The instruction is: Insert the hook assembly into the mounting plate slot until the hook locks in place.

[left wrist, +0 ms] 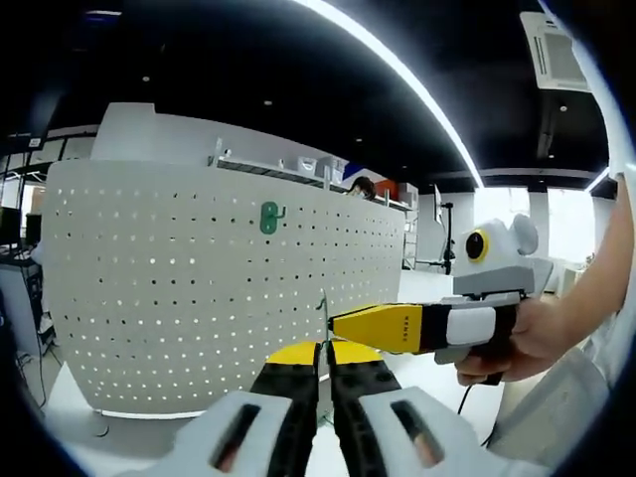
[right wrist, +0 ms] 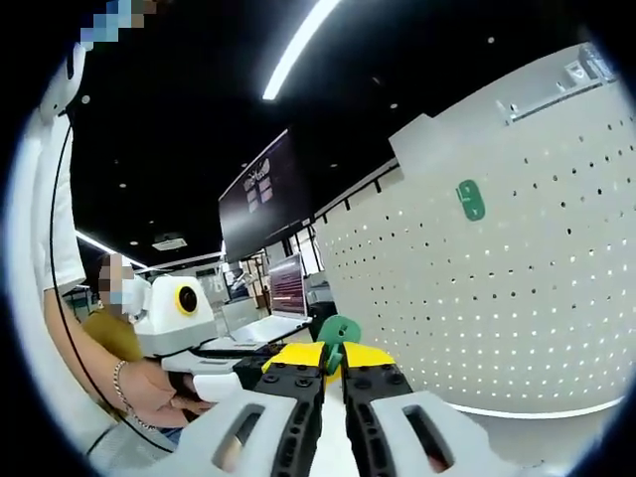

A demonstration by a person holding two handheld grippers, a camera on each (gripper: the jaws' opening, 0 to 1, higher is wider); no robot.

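While clamped nearly shut on a thin metal hook (left wrist: 322, 310) rising between its yellow tips, left gripper (left wrist: 320, 360) points at the white pegboard (left wrist: 199, 308), crossed from the right by the right gripper (left wrist: 343, 323) in a hand (left wrist: 522, 343). Over in the right gripper view, right gripper (right wrist: 333, 360) pinched on the green hook piece (right wrist: 338, 333), left gripper (right wrist: 248, 366) reaching in from the left. Already up on the pegboard (right wrist: 517, 298), well apart: a second green hook (left wrist: 268, 218).
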